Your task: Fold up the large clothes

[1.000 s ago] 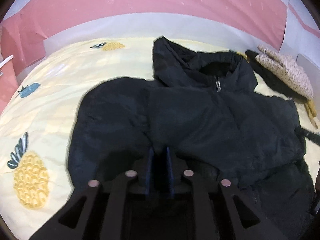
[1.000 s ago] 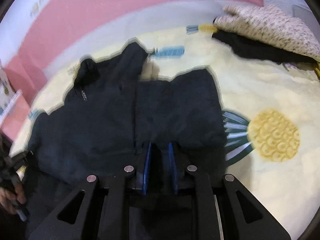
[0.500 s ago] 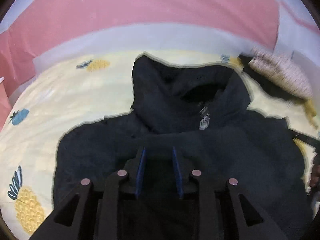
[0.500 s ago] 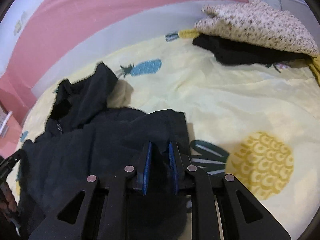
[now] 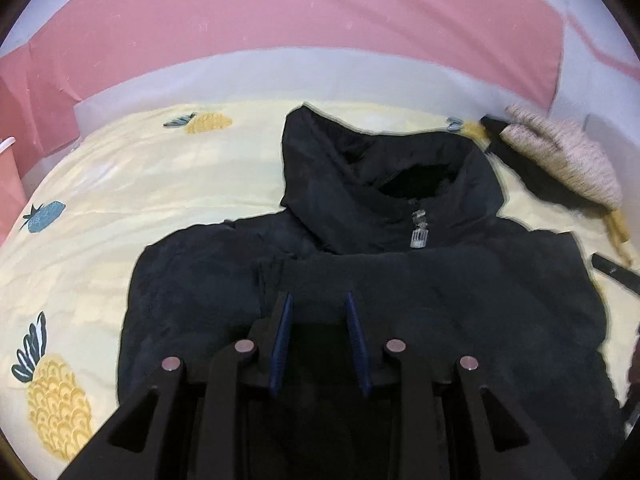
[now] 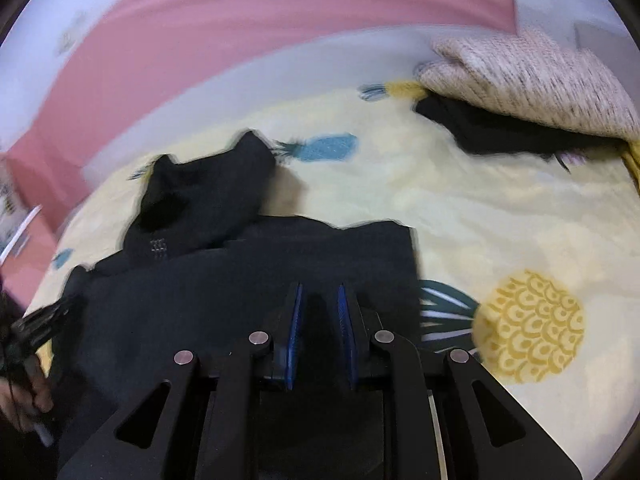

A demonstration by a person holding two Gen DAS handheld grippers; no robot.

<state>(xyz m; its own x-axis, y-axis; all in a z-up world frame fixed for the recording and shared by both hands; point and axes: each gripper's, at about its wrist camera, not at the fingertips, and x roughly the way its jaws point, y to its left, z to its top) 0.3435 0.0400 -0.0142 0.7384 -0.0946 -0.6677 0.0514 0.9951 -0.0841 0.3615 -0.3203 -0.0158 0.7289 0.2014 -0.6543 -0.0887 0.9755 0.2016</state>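
A large black hooded jacket lies on the yellow pineapple-print bed sheet, hood toward the far wall, zipper pull at the collar. Its lower part is folded up over the chest. My left gripper hovers over the folded edge with its jaws apart and nothing between them. In the right wrist view the jacket fills the lower left. My right gripper is over the jacket's right edge, jaws slightly apart, holding nothing that I can see.
A pile of clothes, a speckled cream knit over a black garment, sits at the far right of the bed. A pink and white wall runs behind. The other hand and gripper show at the left edge.
Both grippers carried the jacket's lower part up toward the collar. The left gripper's jaws opened and released the cloth. The right gripper's jaws have widened slightly.
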